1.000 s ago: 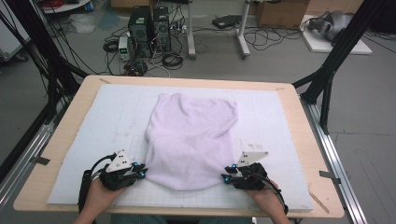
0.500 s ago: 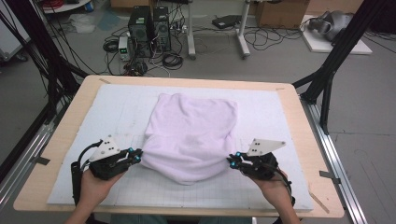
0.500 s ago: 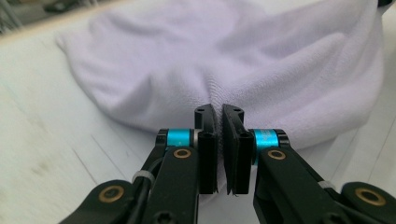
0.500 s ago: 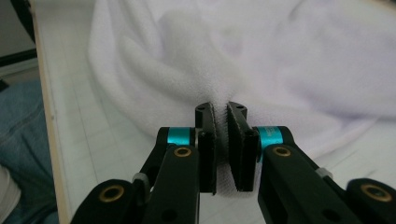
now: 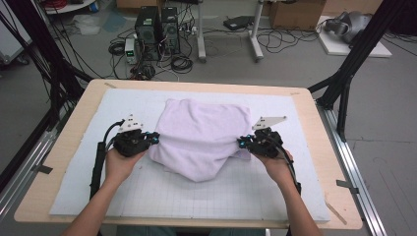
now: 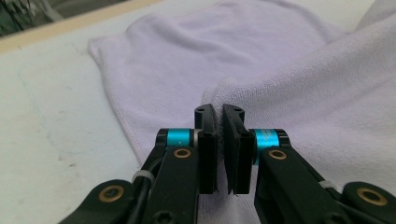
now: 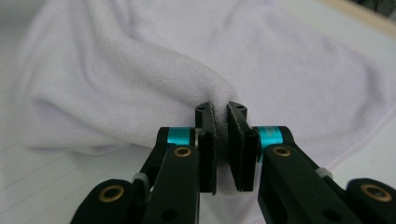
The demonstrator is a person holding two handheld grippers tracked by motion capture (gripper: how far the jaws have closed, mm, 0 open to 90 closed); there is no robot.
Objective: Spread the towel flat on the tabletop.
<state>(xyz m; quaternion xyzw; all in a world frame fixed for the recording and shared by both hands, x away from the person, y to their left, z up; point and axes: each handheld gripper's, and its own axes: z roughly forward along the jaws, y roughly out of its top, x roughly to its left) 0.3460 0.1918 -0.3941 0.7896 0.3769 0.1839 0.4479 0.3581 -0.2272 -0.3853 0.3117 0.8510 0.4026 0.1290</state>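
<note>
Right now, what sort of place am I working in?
Most likely a robotics lab or data-recording workshop: a wooden table in a black camera frame, desktop computer towers and loose cables on grey floor.

Wooden table (image 5: 69, 147), white mat (image 5: 196, 191), towel (image 5: 201, 132)

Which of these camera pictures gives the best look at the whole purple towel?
The high view: it shows the whole towel on the white mat, with the left gripper and right gripper each pinching a near corner. The left gripper view and right gripper view show close-up folds at the clamped jaws and part of the cloth beyond.
</note>
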